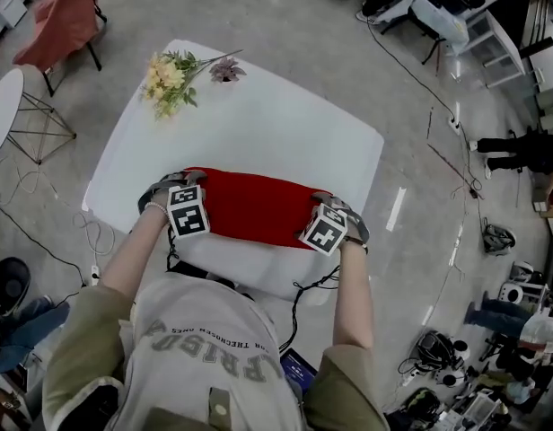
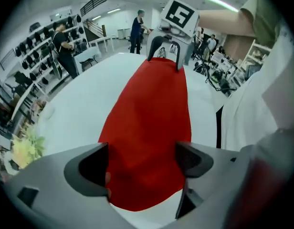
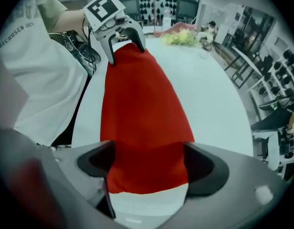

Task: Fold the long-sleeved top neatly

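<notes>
You're standing at the near edge of the table (image 1: 285, 124), and the top (image 1: 254, 206) is lying along that edge, stretching left to right. Your left gripper (image 2: 142, 163) is sitting over its left end and your right gripper (image 3: 147, 163) over its right end, each with the cloth lying between its spread jaws. The flowers (image 1: 169, 81) are lying by the far left corner, well apart from the top. A chair (image 1: 61, 16) is standing on the floor beyond that corner.
</notes>
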`<state>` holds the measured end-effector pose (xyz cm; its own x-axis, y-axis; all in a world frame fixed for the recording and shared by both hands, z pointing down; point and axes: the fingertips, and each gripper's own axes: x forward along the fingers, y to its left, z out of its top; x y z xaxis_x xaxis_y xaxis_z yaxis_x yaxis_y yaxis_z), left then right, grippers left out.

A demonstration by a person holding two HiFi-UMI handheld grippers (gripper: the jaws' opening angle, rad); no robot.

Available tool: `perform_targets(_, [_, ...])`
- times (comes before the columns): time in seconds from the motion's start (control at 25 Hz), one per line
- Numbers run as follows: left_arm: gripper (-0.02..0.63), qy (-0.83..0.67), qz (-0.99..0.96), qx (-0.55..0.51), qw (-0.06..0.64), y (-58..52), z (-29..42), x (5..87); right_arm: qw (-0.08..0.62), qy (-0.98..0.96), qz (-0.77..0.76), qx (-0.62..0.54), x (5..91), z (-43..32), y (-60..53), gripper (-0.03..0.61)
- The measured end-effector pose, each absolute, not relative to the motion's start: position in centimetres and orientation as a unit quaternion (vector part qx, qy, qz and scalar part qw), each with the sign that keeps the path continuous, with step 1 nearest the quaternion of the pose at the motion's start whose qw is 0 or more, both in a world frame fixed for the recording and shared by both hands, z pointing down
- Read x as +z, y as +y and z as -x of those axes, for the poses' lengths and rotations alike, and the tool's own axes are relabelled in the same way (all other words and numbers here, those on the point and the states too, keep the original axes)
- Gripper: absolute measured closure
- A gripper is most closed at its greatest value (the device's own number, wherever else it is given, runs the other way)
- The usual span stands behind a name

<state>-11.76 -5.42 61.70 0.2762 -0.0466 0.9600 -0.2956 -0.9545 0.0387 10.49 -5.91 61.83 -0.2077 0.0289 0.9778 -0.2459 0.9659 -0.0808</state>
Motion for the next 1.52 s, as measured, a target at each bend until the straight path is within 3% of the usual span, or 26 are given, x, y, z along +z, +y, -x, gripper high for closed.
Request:
perform_targets(0.04, [0.195,-0.101,-0.793,0.587,0.125,-5.5,11.9,62.1,0.631,-0.763,-0.06,0.129,62.3,-10.9,-5.8,0.121])
perform_targets(0.24, [0.169,-0.084,-0.804,0.545,0.222,-6.5,12.4,63.8,0.626,-0.756,-0.05,0.185,65.1,-12.5,-6.7,0.12])
perform_targets(0.68, [0.169,-0.109,-0.815,0.514,0.244,-7.1,12.8,64.0,0.588,-0.781,-0.084,0.191,64.7,-12.1,-6.9,0.12])
perform_targets(0.96, [0.17,-0.252,-0.867,0.374,0.211,-8.3,13.5,55.3,0.391,-0.879,-0.226,0.153,55.1,-10.6,-7.0,0.12])
perform_targets(1.2, [0.17,-0.4,-0.88,0.178,0.183,-6.5,12.0,47.0,0.181,-0.909,-0.357,0.113,47.1,-8.9,-4.1,0.12])
perform_targets(1.36, [0.172,-0.432,-0.877,0.104,0.182,-3.1,8.9,44.2,0.039,-0.896,-0.427,0.113,43.0,-7.7,-2.1,0.12])
perform_targets(1.52, [0.172,-0.468,-0.867,0.062,0.159,-0.2,7.3,42.1,-0.025,-0.876,-0.47,0.1,40.4,-7.0,0.5,0.123])
